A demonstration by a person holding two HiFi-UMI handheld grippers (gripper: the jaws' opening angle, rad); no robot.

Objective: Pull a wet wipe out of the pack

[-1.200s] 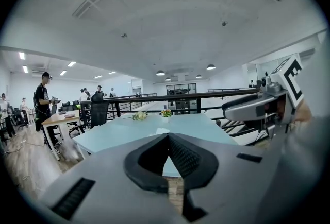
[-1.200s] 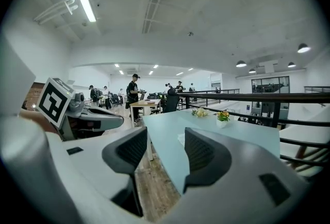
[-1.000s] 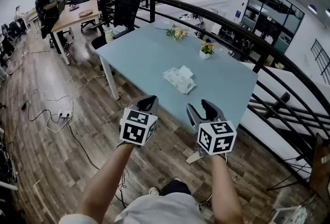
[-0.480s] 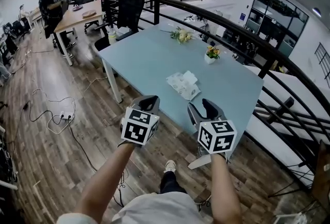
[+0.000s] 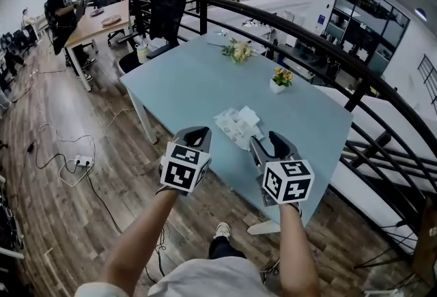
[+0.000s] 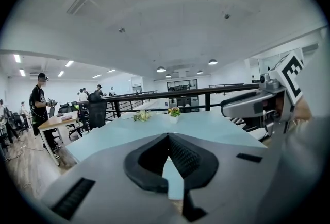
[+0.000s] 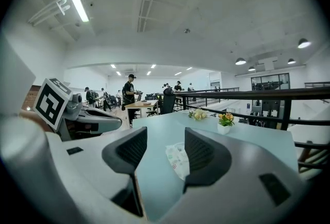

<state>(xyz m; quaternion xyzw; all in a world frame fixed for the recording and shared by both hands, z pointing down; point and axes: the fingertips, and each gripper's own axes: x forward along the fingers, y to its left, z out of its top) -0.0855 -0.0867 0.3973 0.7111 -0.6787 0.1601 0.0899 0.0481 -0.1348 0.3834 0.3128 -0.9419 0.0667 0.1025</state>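
The left gripper point(image 5: 194, 133), on an outstretched arm at the near edge of the table point(image 5: 184, 77), has its jaws pressed together with nothing between them. Ahead of both claws, closer to the right one, the wet wipe pack point(image 5: 235, 126) lies flat on the table, with a white piece showing at its far end. The right gripper point(image 5: 266, 141) is held level just short of the pack, its jaws spread wide and empty. Beyond the pack stand a bouquet point(image 5: 237, 50) and a flower pot point(image 5: 276, 78). A black railing point(image 5: 307, 36) runs along the table's far side.
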